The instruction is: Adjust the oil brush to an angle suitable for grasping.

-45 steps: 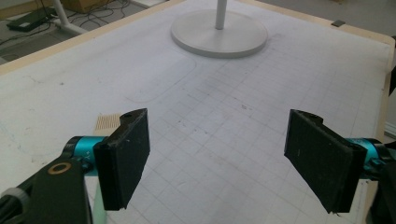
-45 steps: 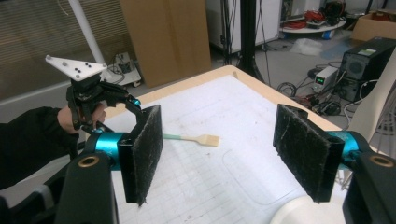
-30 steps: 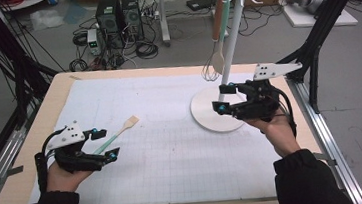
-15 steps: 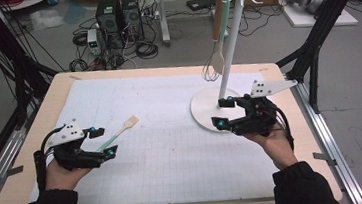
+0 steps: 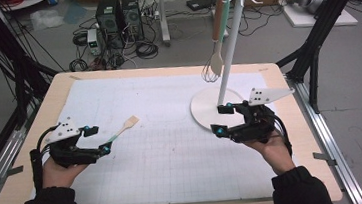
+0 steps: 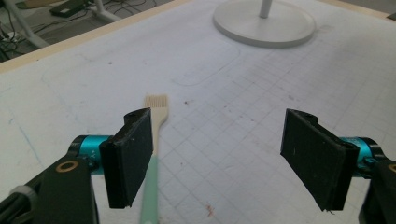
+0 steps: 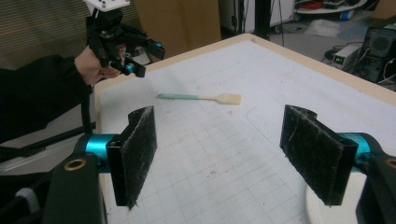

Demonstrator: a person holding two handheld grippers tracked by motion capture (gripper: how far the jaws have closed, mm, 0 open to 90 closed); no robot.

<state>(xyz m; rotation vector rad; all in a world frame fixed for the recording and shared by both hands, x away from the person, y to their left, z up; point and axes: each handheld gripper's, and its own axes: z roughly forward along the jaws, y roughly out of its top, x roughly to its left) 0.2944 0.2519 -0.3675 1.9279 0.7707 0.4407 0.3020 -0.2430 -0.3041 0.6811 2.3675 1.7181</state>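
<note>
The brush point(image 5: 123, 129) lies flat on the gridded mat point(image 5: 163, 149), its pale bristle head turned toward the white stand point(image 5: 218, 107) and its mint-green handle running away from the stand toward your left tongs point(image 5: 98, 139). From the stand, the brush sits well apart, across a bare stretch of mat.

Your left tongs point(image 6: 219, 158) hover at the handle end of the brush, on the side away from the stand. Their pads stand wide apart and hold nothing; the handle passes just beside the inner face of one pad point(image 6: 128, 156), and the other pad is well clear of it. In the left gripper view the stand's round base point(image 6: 264, 23) shows far beyond the bristle head.

Your right tongs point(image 5: 223, 119) are at the stand, over the near edge of its base, close beside the upright pole. Their pads are also spread wide with nothing between them, and they point away from the stand toward the brush point(image 7: 201, 97).

High on the stand's hooks hang a spatula point(image 5: 217, 33) and a whisk point(image 5: 211, 71), both dangling beside the pole, above the counter point(image 5: 48, 102).
</note>
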